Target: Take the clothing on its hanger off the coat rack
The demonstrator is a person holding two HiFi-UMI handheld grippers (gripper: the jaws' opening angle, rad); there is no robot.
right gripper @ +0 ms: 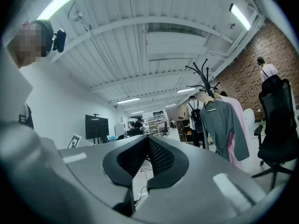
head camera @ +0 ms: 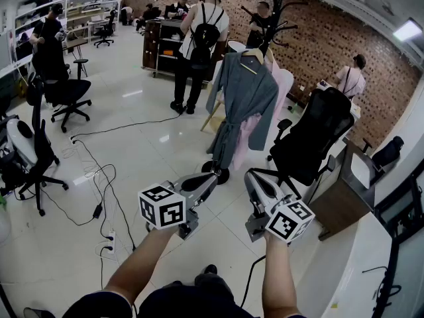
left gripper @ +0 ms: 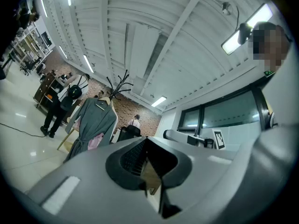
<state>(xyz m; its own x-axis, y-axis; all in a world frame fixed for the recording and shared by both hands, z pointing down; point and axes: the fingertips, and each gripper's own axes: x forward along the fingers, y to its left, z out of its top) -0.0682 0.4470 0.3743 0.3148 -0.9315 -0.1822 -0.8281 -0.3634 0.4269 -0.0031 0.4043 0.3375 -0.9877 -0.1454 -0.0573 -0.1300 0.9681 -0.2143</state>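
Note:
A grey robe (head camera: 242,101) hangs on a wooden hanger (head camera: 250,57) from the black coat rack (head camera: 275,5), with a pink garment (head camera: 249,141) behind it. Both grippers are held low in front of me, well short of the rack. My left gripper (head camera: 211,177) is shut with nothing in it, and my right gripper (head camera: 255,181) beside it is also shut and empty. The left gripper view shows the robe (left gripper: 93,120) far off at the left, beyond the closed tips (left gripper: 147,141). In the right gripper view the robe (right gripper: 224,125) hangs at the right, past the closed tips (right gripper: 148,138).
A black office chair (head camera: 311,138) stands right of the rack. A person with a backpack (head camera: 202,38) stands behind it. Cables (head camera: 99,177) and a power strip (head camera: 109,240) lie on the floor at left. More chairs (head camera: 66,91) are at left, a white desk (head camera: 358,257) at right.

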